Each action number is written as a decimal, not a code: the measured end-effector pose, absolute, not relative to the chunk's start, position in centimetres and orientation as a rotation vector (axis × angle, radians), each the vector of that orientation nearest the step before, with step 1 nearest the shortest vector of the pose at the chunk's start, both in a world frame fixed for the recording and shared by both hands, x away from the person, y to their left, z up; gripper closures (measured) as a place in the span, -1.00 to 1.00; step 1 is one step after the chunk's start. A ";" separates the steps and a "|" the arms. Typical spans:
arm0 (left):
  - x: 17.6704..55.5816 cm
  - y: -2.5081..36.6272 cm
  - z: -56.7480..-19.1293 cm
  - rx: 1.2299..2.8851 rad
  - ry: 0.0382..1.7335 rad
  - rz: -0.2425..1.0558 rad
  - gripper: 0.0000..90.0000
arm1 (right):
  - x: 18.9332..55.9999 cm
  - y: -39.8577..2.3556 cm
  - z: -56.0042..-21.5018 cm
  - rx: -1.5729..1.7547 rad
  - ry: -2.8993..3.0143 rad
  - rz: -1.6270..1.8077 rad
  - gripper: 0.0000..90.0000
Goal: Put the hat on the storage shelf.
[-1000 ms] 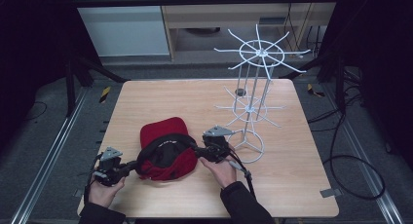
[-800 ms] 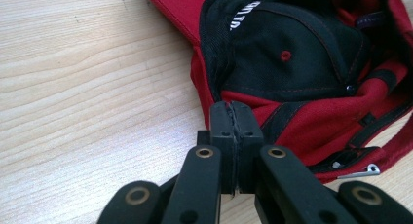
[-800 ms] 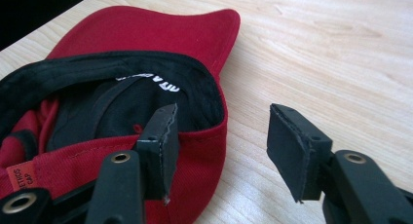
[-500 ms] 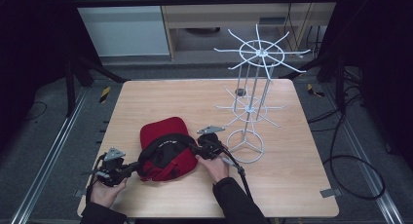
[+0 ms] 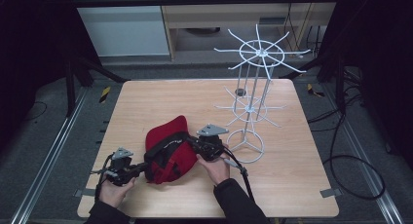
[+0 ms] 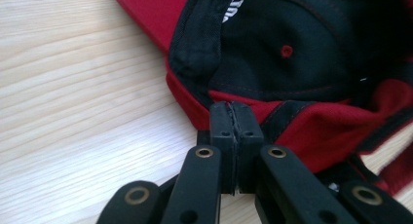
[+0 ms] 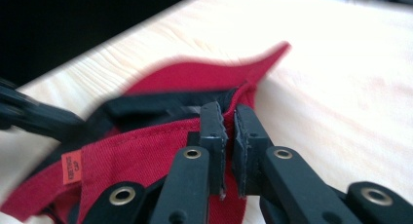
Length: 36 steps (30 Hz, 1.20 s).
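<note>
One red cap (image 5: 168, 153) with black lining lies near the front edge of the bench (image 5: 292, 185), left of the middle, its brim pointing away toward the far edge and its opening turned up and toward the person. Inside it the black sweatband and a red eyelet show in the left gripper view, and a small orange label sits on the red cloth in the right gripper view.

The cap is pinched from both sides. The left gripper (image 5: 127, 166) has its jaws clenched on the cap's rim at the left, the red edge and its black binding squeezed between the pads (image 6: 223, 124). The right gripper (image 5: 204, 145) has just been closing its jaws, and they now nip the rim on the opposite side, with a fold of red cloth between them, seen in the right gripper view (image 7: 229, 129). Two grips on opposite edges probably serve to spread the opening and keep the soft cloth from sagging once it is lifted.

Beyond the cap, toward the right half of the bench, stands one white wire rack (image 5: 253, 102) with two tiers of spokes on a round base; it is likely where the cap is meant to hang. Its base ring sits just right of the right hand (image 5: 214, 166). Two hands and two grippers are at work.
</note>
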<state>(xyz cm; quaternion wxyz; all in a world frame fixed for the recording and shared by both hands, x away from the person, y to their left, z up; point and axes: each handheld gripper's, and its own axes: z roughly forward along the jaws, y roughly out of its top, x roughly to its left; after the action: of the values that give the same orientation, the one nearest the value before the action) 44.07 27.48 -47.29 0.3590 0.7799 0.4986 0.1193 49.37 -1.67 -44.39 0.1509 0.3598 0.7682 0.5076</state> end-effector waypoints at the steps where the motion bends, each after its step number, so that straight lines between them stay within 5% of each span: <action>1: 44.1 27.1 -47.4 2.014 1.283 0.302 0.98 | 49.2 -1.7 -43.9 1.005 2.197 1.481 0.88; 26: 44.9 24.4 -48.3 1.960 1.252 0.217 0.95 | 47.4 -0.3 -41.2 0.628 2.360 1.571 0.88; 36: 44.7 27.2 -46.5 1.864 1.265 0.299 0.61 | 47.1 -0.8 -41.3 0.622 2.346 1.470 0.89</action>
<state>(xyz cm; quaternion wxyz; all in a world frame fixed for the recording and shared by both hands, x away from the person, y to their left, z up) 44.69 27.20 -46.50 0.4211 0.7439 0.5050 0.1194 47.14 -0.84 -41.27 0.1512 0.2168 0.8173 0.5121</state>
